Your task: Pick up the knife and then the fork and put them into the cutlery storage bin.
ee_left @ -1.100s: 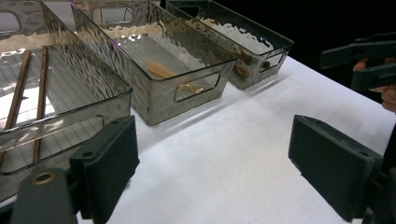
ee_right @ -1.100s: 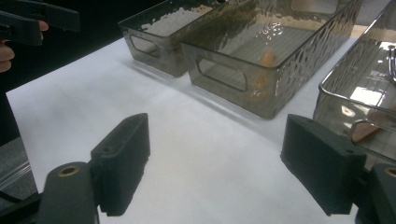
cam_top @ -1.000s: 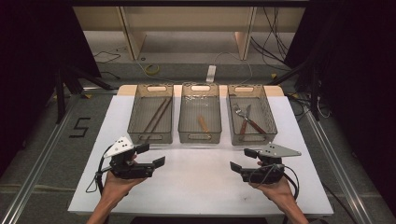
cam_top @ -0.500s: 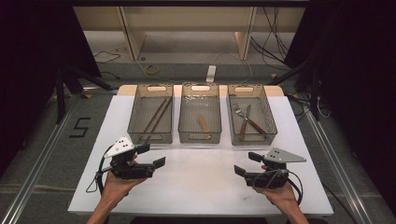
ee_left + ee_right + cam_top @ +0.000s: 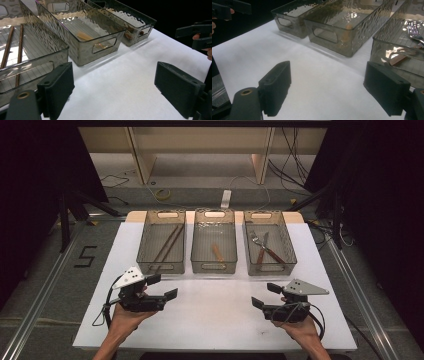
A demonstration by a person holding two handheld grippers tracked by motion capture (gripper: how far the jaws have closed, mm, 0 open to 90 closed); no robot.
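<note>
Three smoky clear bins stand in a row at the back of the white table (image 5: 215,320). The left bin (image 5: 142,246) holds two brown chopsticks (image 5: 167,245). In the middle bin (image 5: 214,269) lies a short wooden piece (image 5: 217,252). The right bin (image 5: 291,254) holds a fork (image 5: 255,239) and wooden-handled cutlery (image 5: 267,251). My left gripper (image 5: 162,286) hovers over the table's near left, open and empty, its jaws (image 5: 116,87) wide apart. My right gripper (image 5: 266,295) is at the near right, also open and empty (image 5: 329,86).
Bare white tabletop lies between the grippers and the bins. Cables, shelf legs and a metal rail surround the table on the floor. The right gripper (image 5: 200,35) shows far off in the left gripper view, and the left gripper (image 5: 232,8) in the right gripper view.
My right gripper has drifted slightly toward the near right of the table. The left gripper and the bins have stayed where they were.
</note>
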